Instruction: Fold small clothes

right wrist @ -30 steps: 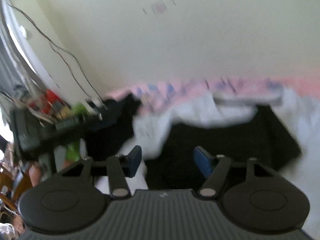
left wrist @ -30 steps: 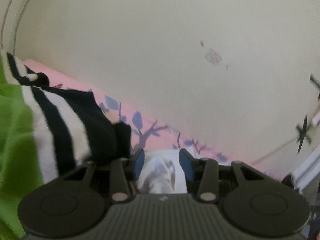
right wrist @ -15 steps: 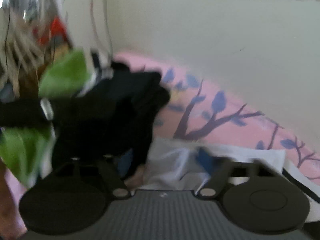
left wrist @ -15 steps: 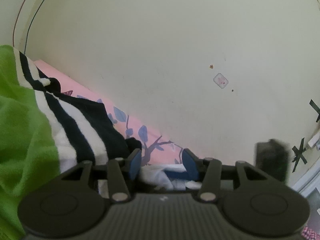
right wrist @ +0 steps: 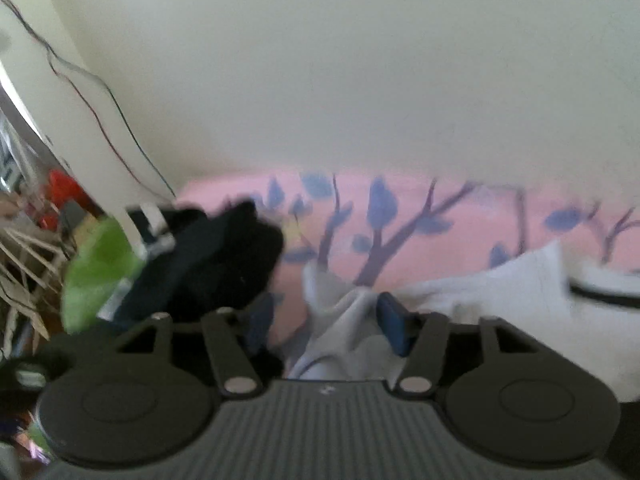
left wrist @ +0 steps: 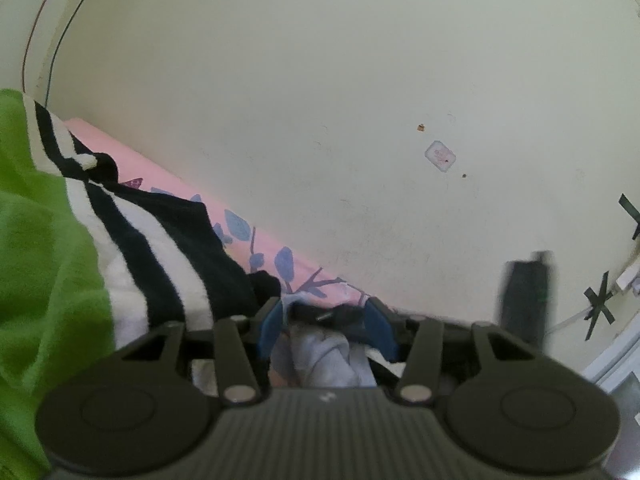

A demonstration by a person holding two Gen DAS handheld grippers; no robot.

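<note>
Two grippers, one white garment, one pile of clothes (green cloth plus a black-and-white striped piece) on a pink sheet [right wrist: 440, 248] printed with blue branches. Only the left view shows the wall sticker [left wrist: 440, 156] and tape crosses; only the right view shows the cluttered shelf [right wrist: 36, 216]. The left gripper [left wrist: 326, 326] has its fingers spread partway, white garment [left wrist: 328, 354] bunched between them; whether they pinch it I cannot tell. The right gripper [right wrist: 326, 320] is likewise part-open around the white garment [right wrist: 500, 296]. The pile [left wrist: 60, 240] lies left.
</note>
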